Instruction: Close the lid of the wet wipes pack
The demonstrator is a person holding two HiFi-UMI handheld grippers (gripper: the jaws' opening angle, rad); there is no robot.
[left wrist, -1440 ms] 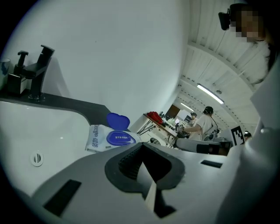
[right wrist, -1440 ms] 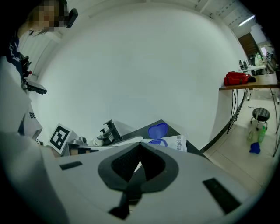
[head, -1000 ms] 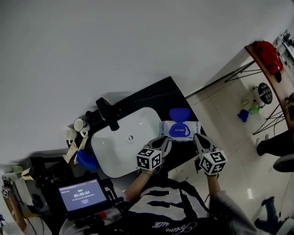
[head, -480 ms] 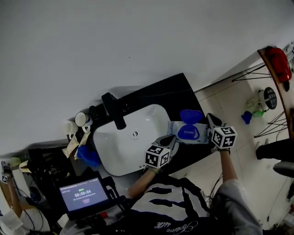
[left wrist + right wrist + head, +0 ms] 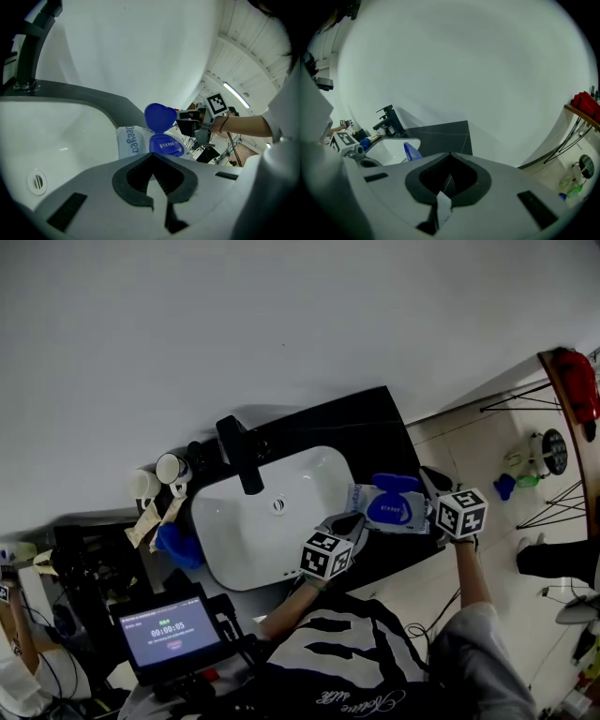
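Wet wipes pack [image 5: 388,511]: on counter [image 5: 366,432], between both tongs, blue lid [image 5: 396,483] raised.
Left tongs [image 5: 352,521]: closed, empty, beside pack.
Right tongs [image 5: 431,482]: closed, empty, near lid.

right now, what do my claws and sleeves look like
The left claw and the right claw are pale grey plastic with black lining inside the jaws, ridged on the left one. Each carries a white cube with black square markers: left cube, right cube. The black top with white streaks has a greyish right sleeve. A thin dark wristband circles the right wrist.
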